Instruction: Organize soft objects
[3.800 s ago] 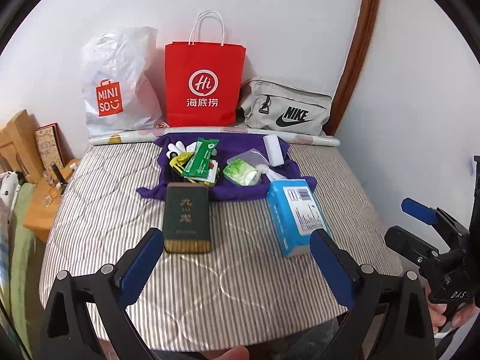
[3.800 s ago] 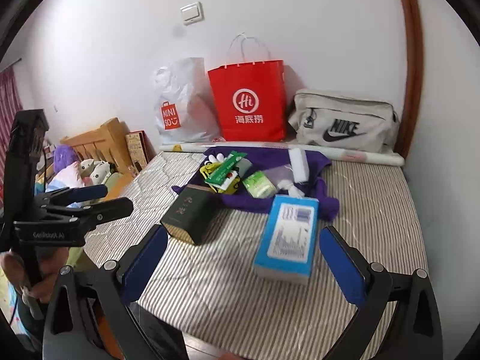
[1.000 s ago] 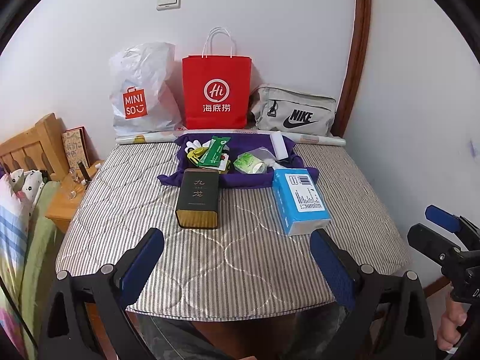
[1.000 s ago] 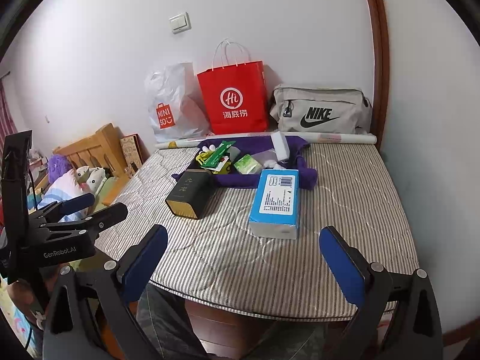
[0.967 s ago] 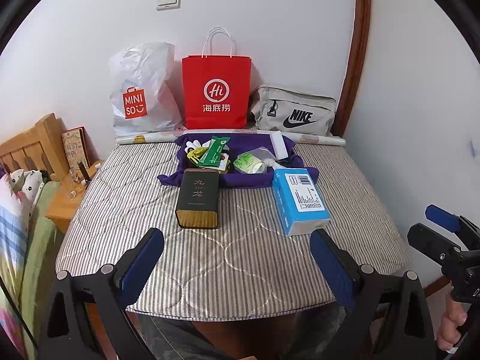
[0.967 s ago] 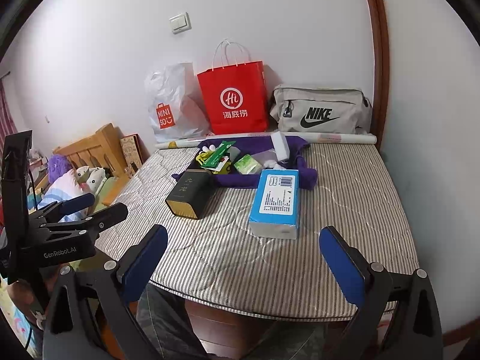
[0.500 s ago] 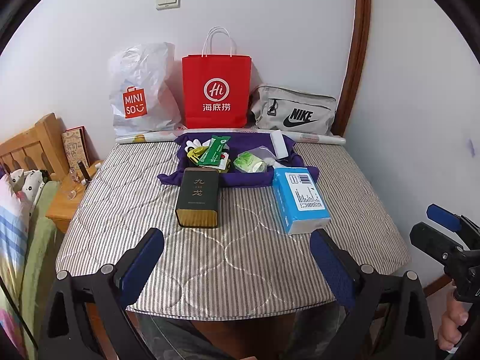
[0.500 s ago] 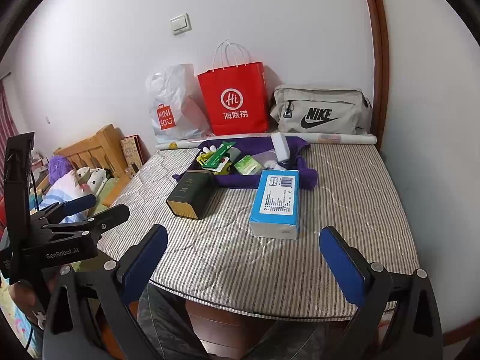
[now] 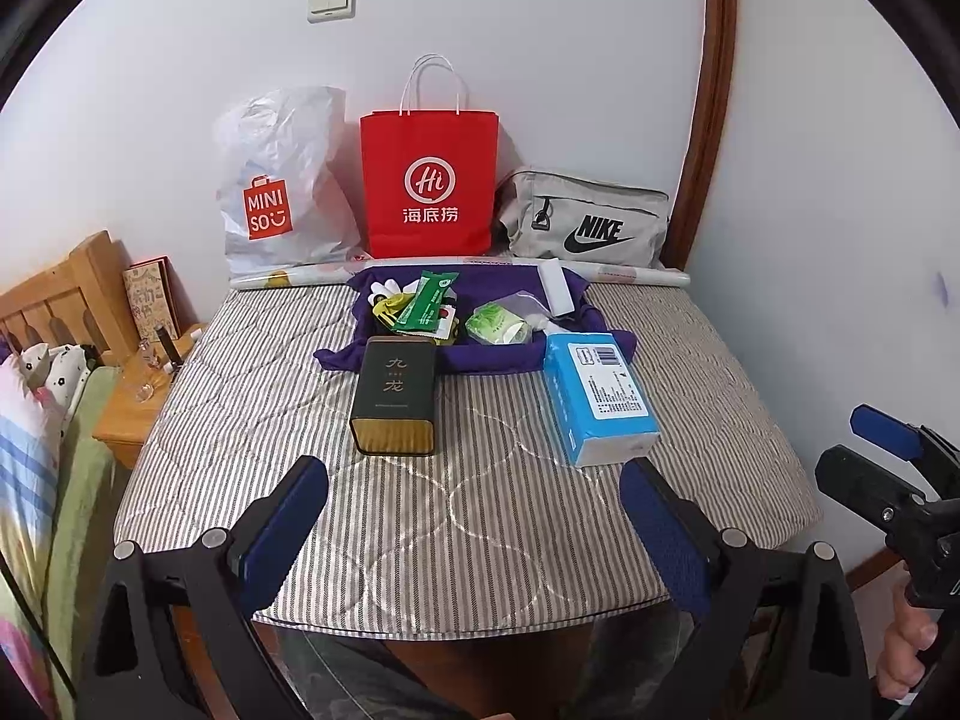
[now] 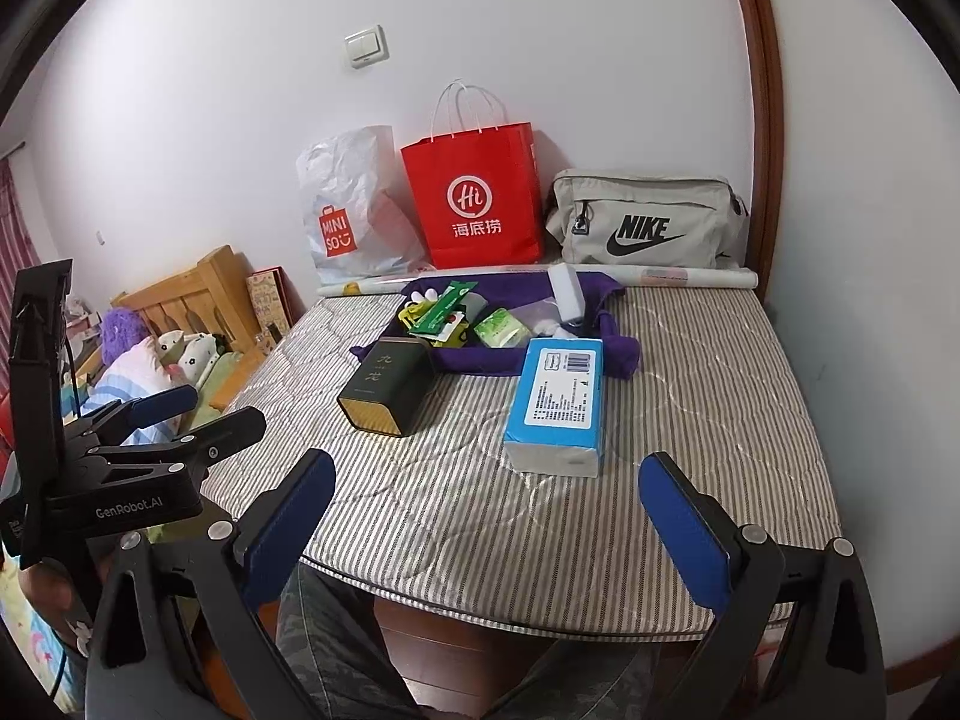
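A purple cloth (image 9: pixel 516 354) lies at the back of the striped mattress (image 9: pixel 468 504) and holds small items: a green packet (image 9: pixel 427 301), a green wipes pack (image 9: pixel 495 323), a white block (image 9: pixel 557 294). A dark green tin (image 9: pixel 396 395) and a blue tissue pack (image 9: pixel 594 396) lie in front of it. My left gripper (image 9: pixel 474 531) is open and empty, held back off the mattress's near edge. My right gripper (image 10: pixel 489 519) is open and empty too, near the front edge. The cloth (image 10: pixel 618 354), tin (image 10: pixel 390 387) and tissue pack (image 10: pixel 558 405) also show in the right wrist view.
Against the back wall stand a white Miniso bag (image 9: pixel 276 192), a red paper bag (image 9: pixel 429 186) and a grey Nike pouch (image 9: pixel 591 222), with a rolled paper tube (image 9: pixel 630 273) in front. A wooden headboard (image 9: pixel 60 294) and nightstand (image 9: pixel 138 402) are at left.
Since 3.8 s ago both grippers have pulled back from the mattress, so the objects look smaller and farther. Over the last second almost nothing has moved. Both grippers stay open.
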Motion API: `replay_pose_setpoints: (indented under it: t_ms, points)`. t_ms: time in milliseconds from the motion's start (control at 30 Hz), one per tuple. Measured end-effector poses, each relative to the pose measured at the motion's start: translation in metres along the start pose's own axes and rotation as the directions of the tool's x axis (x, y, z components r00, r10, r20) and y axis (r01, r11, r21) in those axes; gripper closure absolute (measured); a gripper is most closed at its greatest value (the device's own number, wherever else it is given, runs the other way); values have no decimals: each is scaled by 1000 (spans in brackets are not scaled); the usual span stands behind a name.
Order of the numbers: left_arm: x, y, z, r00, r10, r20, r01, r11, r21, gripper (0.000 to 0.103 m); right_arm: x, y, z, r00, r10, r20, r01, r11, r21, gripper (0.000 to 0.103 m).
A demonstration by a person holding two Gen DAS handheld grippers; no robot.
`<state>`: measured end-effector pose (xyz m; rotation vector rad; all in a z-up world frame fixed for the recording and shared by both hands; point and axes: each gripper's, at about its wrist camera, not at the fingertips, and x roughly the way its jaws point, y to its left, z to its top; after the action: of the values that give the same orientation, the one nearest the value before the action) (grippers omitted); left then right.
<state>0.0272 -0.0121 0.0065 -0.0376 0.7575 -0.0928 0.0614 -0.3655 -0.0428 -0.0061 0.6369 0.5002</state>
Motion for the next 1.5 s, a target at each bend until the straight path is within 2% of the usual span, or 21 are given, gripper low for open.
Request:
replay_pose_setpoints:
  t_ms: [1500]
  points:
    - [-7,2,5,1000,5,17,-6,1000,20,5,-2,1,0,1000,15,1,-15,1000,-23,3]
